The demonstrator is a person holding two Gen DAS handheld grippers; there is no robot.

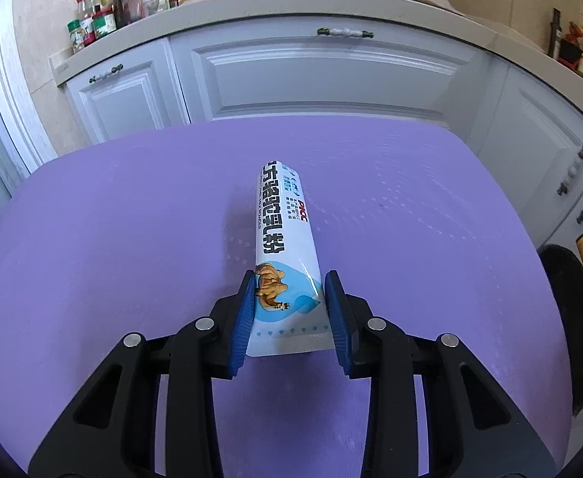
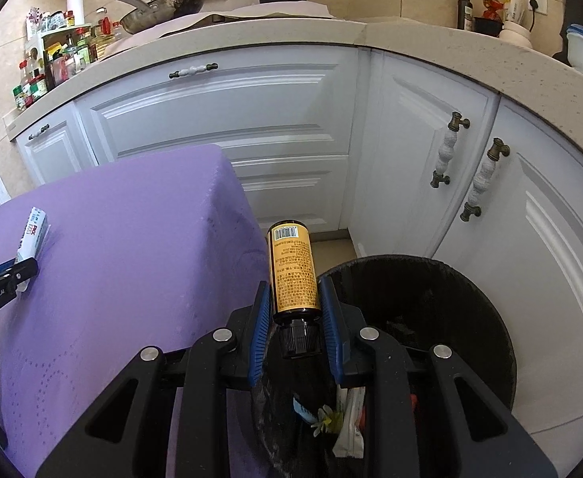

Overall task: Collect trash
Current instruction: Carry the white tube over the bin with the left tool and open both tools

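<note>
Left wrist view: one milk powder sachet (image 1: 285,255) is lying on the purple table cover (image 1: 132,239), its near end sitting between the two blue pads of the left gripper (image 1: 289,310), which are pressing on its sides.

Right wrist view: one amber bottle (image 2: 293,273) with a yellow label is being clamped by the right gripper (image 2: 294,310), fingers narrowly apart, over the one black trash bin (image 2: 470,290), which is holding several discarded wrappers (image 2: 345,426).

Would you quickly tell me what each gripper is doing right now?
Left gripper: closed on the white milk-powder sachet.
Right gripper: closed on the brown bottle, over the black trash bin.
</note>
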